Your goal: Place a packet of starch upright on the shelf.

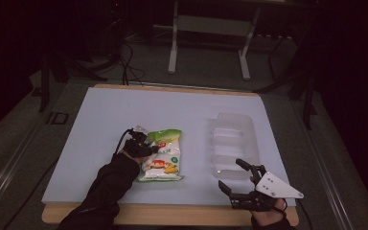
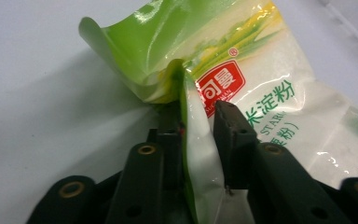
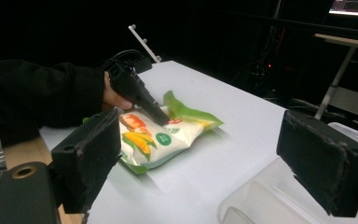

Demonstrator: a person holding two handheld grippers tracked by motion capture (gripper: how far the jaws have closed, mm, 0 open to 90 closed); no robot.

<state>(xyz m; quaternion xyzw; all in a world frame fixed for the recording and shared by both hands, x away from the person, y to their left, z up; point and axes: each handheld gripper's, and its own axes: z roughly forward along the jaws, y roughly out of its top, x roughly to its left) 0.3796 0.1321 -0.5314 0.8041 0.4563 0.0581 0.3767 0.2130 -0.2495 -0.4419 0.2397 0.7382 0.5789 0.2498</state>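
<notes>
A green and white starch bag [image 1: 164, 154] with red lettering and a corn picture lies on the white table, left of centre. My left gripper [image 1: 147, 146] is shut on the bag's left edge; in the left gripper view a fold of the bag [image 2: 196, 135] is pinched between the two black jaws, and the green top corner curls up. In the right gripper view the bag [image 3: 161, 137] lies on the table with the left gripper [image 3: 161, 117] pressed on it. My right gripper [image 1: 234, 176] stands open near the front right edge, nothing between its jaws, just in front of a clear plastic tray [image 1: 233, 143].
The white table sheet [image 1: 124, 110] spreads bare behind the bag. The wooden front edge [image 1: 172, 214] runs below both hands. The clear tray [image 3: 279, 191] sits close under the right gripper's jaws. A metal stand [image 1: 211, 28] and cables lie on the floor beyond.
</notes>
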